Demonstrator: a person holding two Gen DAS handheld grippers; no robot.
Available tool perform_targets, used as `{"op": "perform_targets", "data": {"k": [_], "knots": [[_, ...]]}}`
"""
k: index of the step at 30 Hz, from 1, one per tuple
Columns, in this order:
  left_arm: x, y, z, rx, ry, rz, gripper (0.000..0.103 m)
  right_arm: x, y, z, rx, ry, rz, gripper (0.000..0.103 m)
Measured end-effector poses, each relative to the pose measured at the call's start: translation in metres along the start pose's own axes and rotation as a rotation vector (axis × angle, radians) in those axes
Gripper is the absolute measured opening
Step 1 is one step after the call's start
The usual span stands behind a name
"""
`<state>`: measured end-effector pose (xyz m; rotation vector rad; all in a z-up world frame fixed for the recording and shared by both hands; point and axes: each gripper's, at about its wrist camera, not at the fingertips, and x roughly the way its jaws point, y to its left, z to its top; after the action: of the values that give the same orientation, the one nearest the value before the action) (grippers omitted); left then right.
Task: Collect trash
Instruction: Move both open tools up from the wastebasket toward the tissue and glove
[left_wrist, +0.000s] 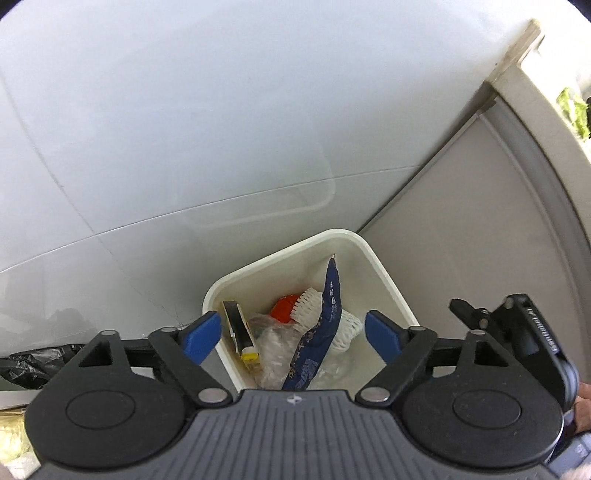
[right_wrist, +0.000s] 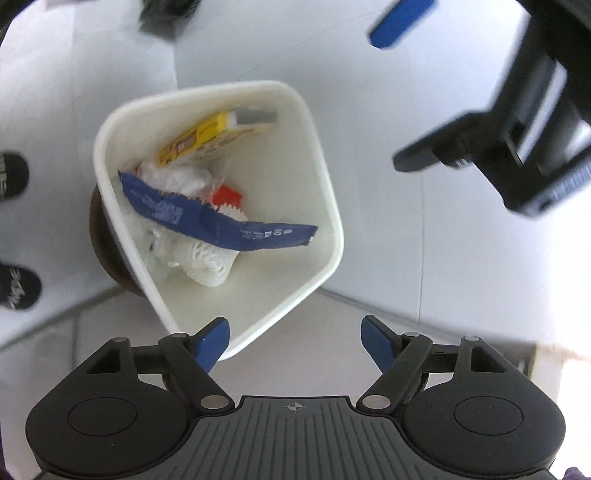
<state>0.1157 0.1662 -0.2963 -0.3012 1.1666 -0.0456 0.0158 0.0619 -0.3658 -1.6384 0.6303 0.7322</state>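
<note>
Trash dropped in the white plastic bin (right_wrist: 328, 206)
Both grippers, left gripper (left_wrist: 293, 338) and right gripper (right_wrist: 295, 341), hang above it, jaws wide and empty; a long blue foil wrapper (right_wrist: 207, 218) lies inside.

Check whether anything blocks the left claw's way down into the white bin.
Nothing visible does. The left claw hangs open over the white bin, whose mouth is uncovered; the blue wrapper lies inside.

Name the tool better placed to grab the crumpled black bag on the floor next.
Left, probably. The left tool is open and empty over the bin, and the black bag lies just off its left finger. The right tool, also open, seems to face it across the bin.
</note>
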Motion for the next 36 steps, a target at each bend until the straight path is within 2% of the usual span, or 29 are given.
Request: {"op": "perform_targets", "data": {"k": [6, 16, 24, 29, 36], "knots": [[-0.025, 0.005, -0.005, -0.020, -0.006, 0.003, 0.096, -0.028, -0.012, -0.010, 0.143, -0.019, 0.034, 0.086], [-0.077, 0.009, -0.017, -0.072, -0.060, 0.017, 0.100, -0.076, -0.045, -0.037, 0.445, -0.042, 0.110, 0.089], [-0.105, -0.003, -0.026, -0.076, -0.087, 0.032, 0.101, -0.115, -0.067, -0.069, 0.631, -0.071, 0.112, 0.090], [-0.117, -0.016, -0.027, -0.086, -0.105, 0.021, 0.102, -0.141, -0.081, -0.093, 0.746, -0.107, 0.106, 0.091], [-0.137, -0.045, -0.022, -0.049, -0.150, -0.004, 0.102, -0.165, -0.104, -0.131, 0.882, -0.141, 0.082, 0.092]]}}
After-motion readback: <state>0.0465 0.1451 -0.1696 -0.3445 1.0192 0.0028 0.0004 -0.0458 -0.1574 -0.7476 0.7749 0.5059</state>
